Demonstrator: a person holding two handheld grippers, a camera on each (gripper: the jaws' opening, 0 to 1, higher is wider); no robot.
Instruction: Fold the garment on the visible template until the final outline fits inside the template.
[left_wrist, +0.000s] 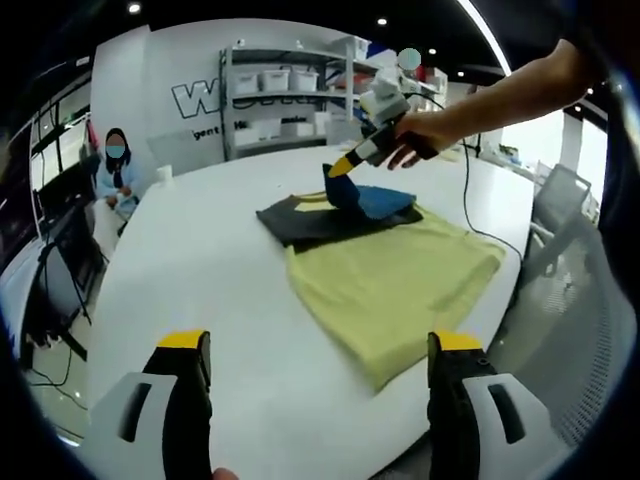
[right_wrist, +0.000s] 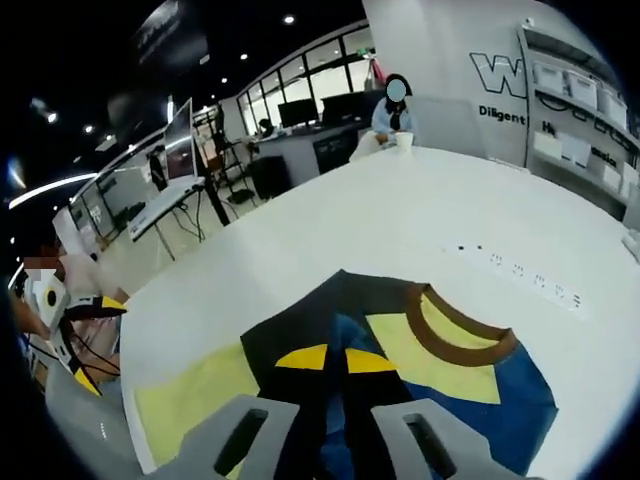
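Left gripper (left_wrist: 320, 350) low over the near edge of the white desk (left_wrist: 200, 270), jaws spread wide, released, grasping nothing. Beyond it, flat on the desk, the yellow-green template (left_wrist: 400, 275). At its far edge, the dark and blue shirt (left_wrist: 335, 215), partly overlapping the template. Right gripper (right_wrist: 335, 362) clenched on a fold of the shirt (right_wrist: 440, 350), brown collar up, yellow panel showing. Farther off, a seated person (left_wrist: 115, 165) at the desk's end and shelves (left_wrist: 285, 95) with bins along the wall.
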